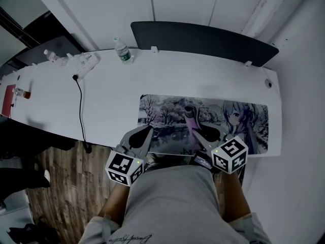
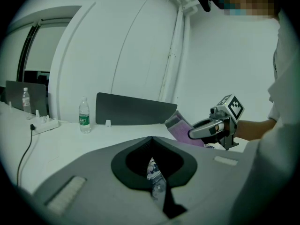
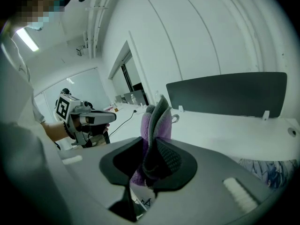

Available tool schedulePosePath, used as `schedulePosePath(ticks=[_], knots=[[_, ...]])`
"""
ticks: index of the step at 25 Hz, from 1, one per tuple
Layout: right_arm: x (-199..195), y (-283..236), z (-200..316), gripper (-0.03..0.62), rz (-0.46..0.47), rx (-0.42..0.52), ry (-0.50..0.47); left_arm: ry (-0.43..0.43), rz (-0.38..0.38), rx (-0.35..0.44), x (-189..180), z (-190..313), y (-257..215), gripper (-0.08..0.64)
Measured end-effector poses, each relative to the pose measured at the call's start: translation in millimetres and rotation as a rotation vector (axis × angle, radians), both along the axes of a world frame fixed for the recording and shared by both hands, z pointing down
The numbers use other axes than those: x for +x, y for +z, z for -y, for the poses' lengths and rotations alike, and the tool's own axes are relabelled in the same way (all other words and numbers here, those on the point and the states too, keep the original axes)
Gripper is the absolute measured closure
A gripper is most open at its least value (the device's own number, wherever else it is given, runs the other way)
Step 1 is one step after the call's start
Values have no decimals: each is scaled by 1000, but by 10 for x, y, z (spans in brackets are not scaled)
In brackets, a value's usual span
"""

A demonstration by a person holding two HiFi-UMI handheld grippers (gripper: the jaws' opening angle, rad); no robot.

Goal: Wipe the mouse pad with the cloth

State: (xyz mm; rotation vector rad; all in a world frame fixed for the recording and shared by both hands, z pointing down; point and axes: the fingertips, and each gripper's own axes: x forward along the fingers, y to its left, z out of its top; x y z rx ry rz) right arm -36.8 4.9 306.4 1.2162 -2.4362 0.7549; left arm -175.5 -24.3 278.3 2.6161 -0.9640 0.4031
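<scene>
A long mouse pad (image 1: 244, 121) printed with an anime picture lies on the white desk (image 1: 111, 100), near its front edge. My right gripper (image 1: 194, 123) is over the pad's middle and is shut on a folded purple and grey cloth (image 1: 190, 117), which sticks up between the jaws (image 3: 157, 121). My left gripper (image 1: 150, 129) hovers at the pad's left front corner, jaws together with nothing in them; a sliver of the pad (image 2: 154, 170) shows beneath them. In the left gripper view the cloth (image 2: 180, 128) and the right gripper (image 2: 201, 132) are to the right.
A water bottle (image 1: 122, 51) and a dark upright panel (image 1: 203, 39) stand at the back of the desk. A power strip (image 1: 86, 64) with a black cable (image 1: 80, 105) lies at the left, with small bottles (image 1: 49, 55) beyond. Wooden floor (image 1: 66, 177) lies below the front edge.
</scene>
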Motion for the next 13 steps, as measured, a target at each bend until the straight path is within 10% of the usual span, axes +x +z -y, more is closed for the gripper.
schedulePosePath(ticks=[13], knots=[[-93,-5,-15,505,-7,0,-7,14,21,-2,-86,-92,17,541]])
